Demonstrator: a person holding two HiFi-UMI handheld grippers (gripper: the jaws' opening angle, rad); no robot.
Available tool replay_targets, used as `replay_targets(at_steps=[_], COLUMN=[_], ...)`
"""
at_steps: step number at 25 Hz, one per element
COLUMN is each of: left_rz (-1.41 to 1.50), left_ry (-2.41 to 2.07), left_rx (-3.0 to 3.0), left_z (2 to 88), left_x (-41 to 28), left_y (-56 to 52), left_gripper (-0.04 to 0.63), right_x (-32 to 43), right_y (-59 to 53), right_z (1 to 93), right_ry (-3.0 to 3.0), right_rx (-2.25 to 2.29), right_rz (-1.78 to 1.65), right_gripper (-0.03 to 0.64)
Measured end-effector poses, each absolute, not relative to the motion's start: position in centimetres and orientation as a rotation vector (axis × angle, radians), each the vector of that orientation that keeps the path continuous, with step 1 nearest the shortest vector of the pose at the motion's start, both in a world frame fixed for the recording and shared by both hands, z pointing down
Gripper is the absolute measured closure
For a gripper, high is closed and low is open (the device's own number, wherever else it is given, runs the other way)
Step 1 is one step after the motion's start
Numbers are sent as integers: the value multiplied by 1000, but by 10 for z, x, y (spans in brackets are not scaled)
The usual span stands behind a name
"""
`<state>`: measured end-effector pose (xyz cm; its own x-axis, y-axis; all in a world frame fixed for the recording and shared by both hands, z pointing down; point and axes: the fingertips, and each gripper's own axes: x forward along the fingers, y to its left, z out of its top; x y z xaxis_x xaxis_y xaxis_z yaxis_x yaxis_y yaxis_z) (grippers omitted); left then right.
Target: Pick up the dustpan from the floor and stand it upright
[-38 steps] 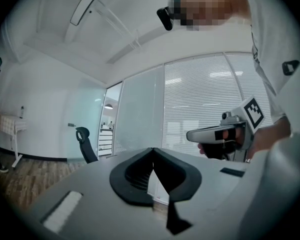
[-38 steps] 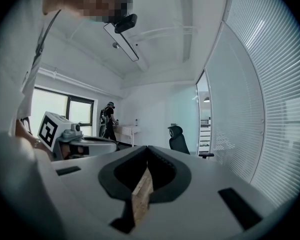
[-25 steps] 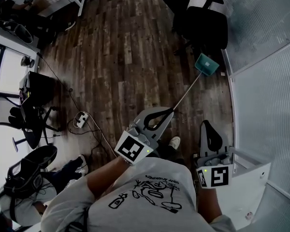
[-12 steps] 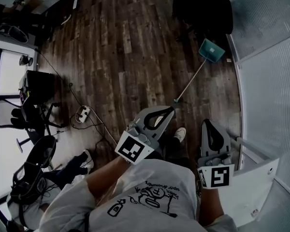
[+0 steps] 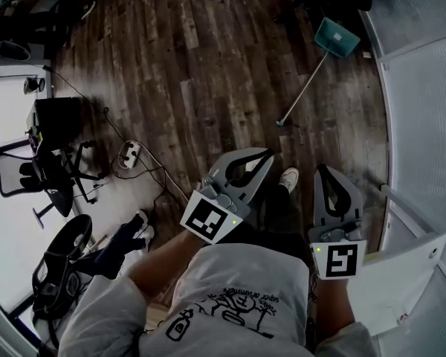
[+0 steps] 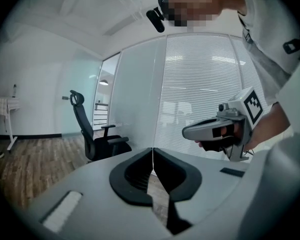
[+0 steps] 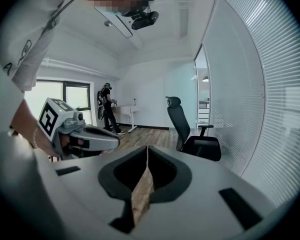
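Observation:
A teal dustpan (image 5: 337,37) lies on the wooden floor at the upper right, close to the glass wall. Its thin long handle (image 5: 305,86) runs down-left towards me and ends a short way ahead of my shoe. My left gripper (image 5: 262,155) is held in front of my body with its jaws shut and nothing between them. My right gripper (image 5: 328,171) hangs beside it, also shut and empty. Both are well short of the dustpan. In the left gripper view the left gripper (image 6: 152,149) has its tips touching; in the right gripper view the right gripper (image 7: 147,148) is the same.
A black office chair (image 7: 190,131) stands by the glass partition (image 5: 424,103), just beyond the dustpan. A power strip (image 5: 128,155) with cables lies on the floor at left, near more chairs (image 5: 56,181). A person (image 7: 108,108) stands by a far desk.
Both grippers have sunk lower in front of me. The head view has tilted, so the dustpan and its handle now sit higher and further right in the picture.

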<state>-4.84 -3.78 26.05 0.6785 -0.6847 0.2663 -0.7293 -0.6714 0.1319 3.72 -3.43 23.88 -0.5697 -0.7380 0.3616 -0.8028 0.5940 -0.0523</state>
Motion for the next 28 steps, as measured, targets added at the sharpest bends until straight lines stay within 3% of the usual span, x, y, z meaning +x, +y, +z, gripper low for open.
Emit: replay_targets(at_steps=[28], left_rz=[526], left_ry=[-983], left_rx=[2686], left_z=[569], left_x=[-33], left_y=[-54], left_gripper=[592], right_x=[32], right_y=[-49], right_z=[553], right_ry=[-2470], right_rx=[1029], right_rz=[358], right_gripper=[611])
